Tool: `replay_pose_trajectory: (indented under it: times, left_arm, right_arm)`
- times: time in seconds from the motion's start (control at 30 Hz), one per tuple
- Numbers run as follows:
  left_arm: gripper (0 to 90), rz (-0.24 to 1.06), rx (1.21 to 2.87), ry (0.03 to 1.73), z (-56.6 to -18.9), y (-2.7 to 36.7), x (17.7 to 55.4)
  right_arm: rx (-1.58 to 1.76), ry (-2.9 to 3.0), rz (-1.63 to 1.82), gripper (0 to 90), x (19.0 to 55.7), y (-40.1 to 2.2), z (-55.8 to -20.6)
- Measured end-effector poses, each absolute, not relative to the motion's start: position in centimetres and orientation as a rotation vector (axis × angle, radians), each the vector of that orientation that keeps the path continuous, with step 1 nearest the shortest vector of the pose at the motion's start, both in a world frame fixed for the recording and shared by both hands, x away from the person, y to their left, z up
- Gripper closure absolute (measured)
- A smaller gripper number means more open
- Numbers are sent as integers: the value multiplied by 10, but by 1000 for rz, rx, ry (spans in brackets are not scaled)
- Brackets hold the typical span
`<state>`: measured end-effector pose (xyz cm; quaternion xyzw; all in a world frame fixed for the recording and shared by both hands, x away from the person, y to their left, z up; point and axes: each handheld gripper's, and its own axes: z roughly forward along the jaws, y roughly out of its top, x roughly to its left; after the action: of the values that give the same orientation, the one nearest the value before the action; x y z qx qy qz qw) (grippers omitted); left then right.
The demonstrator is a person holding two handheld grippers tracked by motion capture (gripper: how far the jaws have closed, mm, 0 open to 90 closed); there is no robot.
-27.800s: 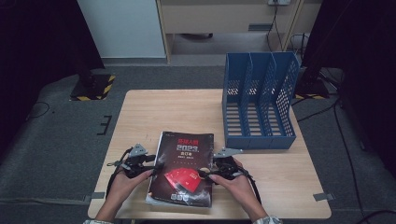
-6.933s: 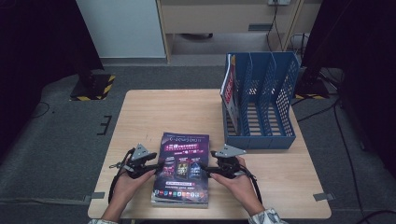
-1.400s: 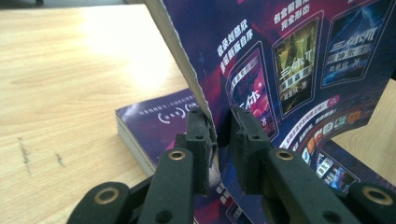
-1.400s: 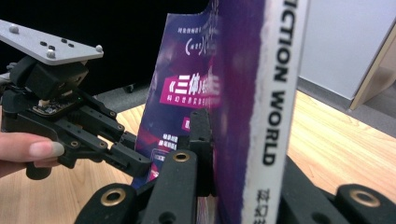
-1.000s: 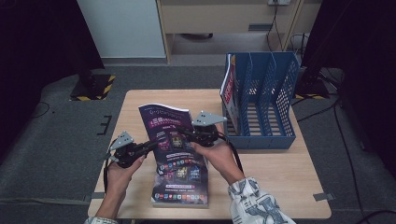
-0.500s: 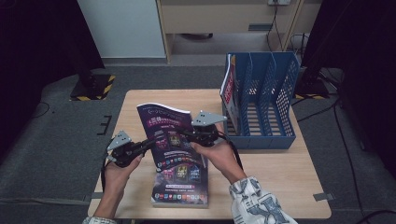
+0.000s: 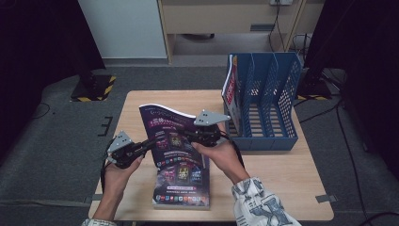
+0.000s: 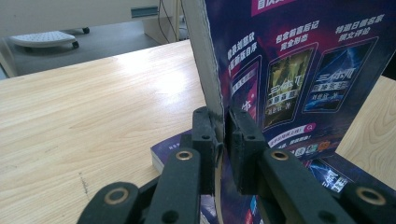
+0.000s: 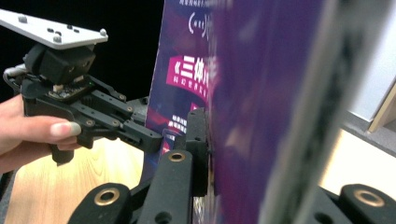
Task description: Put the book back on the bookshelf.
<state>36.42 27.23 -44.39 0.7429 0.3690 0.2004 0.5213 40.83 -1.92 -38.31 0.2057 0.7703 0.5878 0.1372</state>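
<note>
A purple magazine [image 7: 169, 132] is held tilted up on edge above a stack of similar magazines [image 7: 183, 190] lying on the wooden table [image 7: 282, 169]. My left gripper [image 7: 151, 144] is shut on its left edge; in the left gripper view the pads [image 8: 205, 140] pinch the magazine [image 8: 299, 70] at its spine. My right gripper [image 7: 189, 136] is shut on its right side. In the right gripper view the cover [image 9: 261, 93] runs between the jaws and hides the far one, and the left gripper [image 9: 140, 133] shows beyond.
A blue three-slot file rack [image 7: 268, 106] stands at the table's right rear, with a red and white book [image 7: 229, 87] upright in its left slot. Bare tabletop lies to the left [image 8: 93, 107] and in front of the rack.
The red book that topped the stack long ago now stands in the rack. The purple magazine, flat several seconds ago, is raised on edge. Nothing has visibly moved in the last second.
</note>
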Motion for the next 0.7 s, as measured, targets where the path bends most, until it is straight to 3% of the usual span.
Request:
replay_pose_trajectory:
  times: [0.5, 0.7]
  left_arm:
    - [813, 486, 1785, 878, -443, 272, 364]
    - [810, 480, 1780, 876, -444, 273, 365]
  right_arm:
    - [576, 2288, 1664, 782, 412, -17, -375]
    - [552, 2281, 1632, 824, 411, -16, -374]
